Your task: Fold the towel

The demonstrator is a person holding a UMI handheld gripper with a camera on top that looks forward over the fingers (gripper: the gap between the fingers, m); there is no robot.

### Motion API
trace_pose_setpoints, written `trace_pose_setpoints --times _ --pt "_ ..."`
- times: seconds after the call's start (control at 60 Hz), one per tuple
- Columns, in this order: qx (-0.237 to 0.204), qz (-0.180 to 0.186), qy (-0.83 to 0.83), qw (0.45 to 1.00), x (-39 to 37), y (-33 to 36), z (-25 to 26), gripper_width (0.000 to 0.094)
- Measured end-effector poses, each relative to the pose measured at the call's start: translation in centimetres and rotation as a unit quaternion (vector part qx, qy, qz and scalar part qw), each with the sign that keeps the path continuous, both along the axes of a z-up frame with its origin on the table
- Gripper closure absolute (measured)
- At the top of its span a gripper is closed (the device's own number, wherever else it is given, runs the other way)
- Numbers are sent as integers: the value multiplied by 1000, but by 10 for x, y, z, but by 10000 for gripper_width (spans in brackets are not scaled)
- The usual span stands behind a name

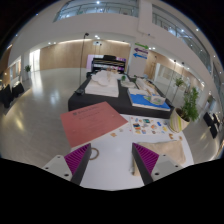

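A salmon-pink towel [93, 122] lies spread flat on the white table [115, 148], beyond my fingers and a little to the left. My gripper [112, 160] is open and empty above the near part of the table. Its magenta pads [78, 158] stand wide apart with only bare tabletop between them. The fingers do not touch the towel.
Several small coloured cards [140, 127] lie to the right of the towel. A pale wooden object [172, 148] lies by the right finger. A small ring [95, 153] lies near the left finger. Dark display tables [105, 100] and a potted plant [188, 100] stand beyond.
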State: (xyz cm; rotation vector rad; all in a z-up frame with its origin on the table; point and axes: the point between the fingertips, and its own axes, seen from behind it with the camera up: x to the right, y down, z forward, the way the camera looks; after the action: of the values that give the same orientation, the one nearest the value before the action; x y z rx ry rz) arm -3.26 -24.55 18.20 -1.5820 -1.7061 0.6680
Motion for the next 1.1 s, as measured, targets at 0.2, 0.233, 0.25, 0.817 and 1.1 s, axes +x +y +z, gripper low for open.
trace_pose_setpoints --times 0.2,0.233,0.25,0.817,1.1 --pt "28 -39 -8 999 12 83 -18 81" --pt "28 -44 -9 999 13 95 -22 80" --pt "28 -46 -10 998 13 101 -25 83" --pt "-1 -32 -36 999 -45 159 -162 84" --pt "-14 -31 -42 999 -63 160 -196 139"
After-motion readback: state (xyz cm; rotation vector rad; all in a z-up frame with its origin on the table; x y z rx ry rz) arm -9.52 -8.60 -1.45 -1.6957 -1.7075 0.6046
